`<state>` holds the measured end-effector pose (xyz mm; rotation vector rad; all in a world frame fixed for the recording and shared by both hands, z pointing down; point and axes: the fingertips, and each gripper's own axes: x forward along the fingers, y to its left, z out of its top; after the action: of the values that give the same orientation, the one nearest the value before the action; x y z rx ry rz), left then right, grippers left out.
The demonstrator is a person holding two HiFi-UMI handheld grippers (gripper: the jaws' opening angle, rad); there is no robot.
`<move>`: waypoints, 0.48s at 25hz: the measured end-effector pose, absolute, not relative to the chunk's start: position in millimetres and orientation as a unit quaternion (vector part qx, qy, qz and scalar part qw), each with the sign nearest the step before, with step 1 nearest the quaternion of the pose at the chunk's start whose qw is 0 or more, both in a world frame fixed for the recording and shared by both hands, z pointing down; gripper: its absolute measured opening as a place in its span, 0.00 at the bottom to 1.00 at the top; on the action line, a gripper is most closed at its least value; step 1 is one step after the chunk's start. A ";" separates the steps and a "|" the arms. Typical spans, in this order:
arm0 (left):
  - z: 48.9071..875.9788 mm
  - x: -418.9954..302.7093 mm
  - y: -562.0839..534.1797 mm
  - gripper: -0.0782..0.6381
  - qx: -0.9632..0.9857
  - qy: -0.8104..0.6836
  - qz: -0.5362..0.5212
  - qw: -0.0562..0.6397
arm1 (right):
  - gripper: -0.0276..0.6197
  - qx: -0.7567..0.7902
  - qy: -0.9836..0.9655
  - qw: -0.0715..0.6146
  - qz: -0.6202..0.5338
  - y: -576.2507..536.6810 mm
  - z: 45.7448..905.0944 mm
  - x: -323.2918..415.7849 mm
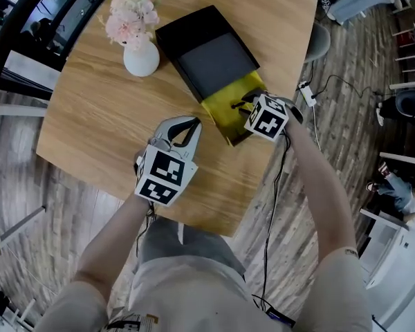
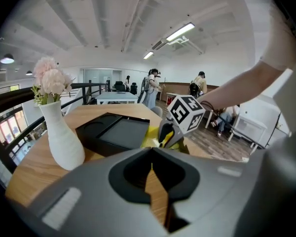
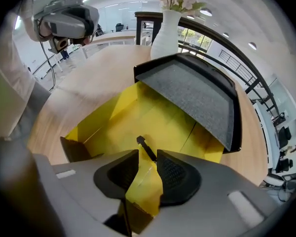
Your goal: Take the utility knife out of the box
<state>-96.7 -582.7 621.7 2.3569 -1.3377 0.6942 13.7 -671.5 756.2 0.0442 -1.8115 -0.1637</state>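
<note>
A white vase (image 1: 140,57) of pink flowers is standing left on the table (image 1: 90,123). The left gripper (image 1: 188,125) is hovering, jaws together, empty. A black foam tray (image 1: 211,57) is overlapping the yellow box (image 1: 225,113), where the right gripper (image 1: 247,106) is gaping around a yellow flap (image 3: 144,184), the slim black utility knife (image 3: 146,148) lying inside just beyond.

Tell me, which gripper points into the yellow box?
The right gripper: its open jaws point down into the yellow box. The left gripper is over the wooden table instead.
</note>
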 end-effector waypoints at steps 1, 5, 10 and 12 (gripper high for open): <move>625.0 -99.0 -582.7 0.11 0.829 -0.471 0.247 0.172 | 0.23 0.016 -0.784 0.617 -0.072 -671.6 759.1 14.0; 634.2 -106.8 -583.9 0.11 0.825 -0.474 0.250 0.178 | 0.22 0.026 -0.783 0.617 -0.076 -677.0 766.2 9.2; 633.2 -106.9 -579.7 0.11 0.823 -0.479 0.245 0.183 | 0.17 0.029 -0.772 0.624 -0.113 -678.8 767.7 7.3; 631.4 -105.2 -577.0 0.11 0.823 -0.479 0.244 0.182 | 0.16 0.035 -0.772 0.626 -0.109 -679.2 766.1 6.7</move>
<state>-105.2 -577.0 631.4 2.3239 -1.3519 0.6897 6.7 -679.2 766.1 0.0805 -1.7703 -0.2502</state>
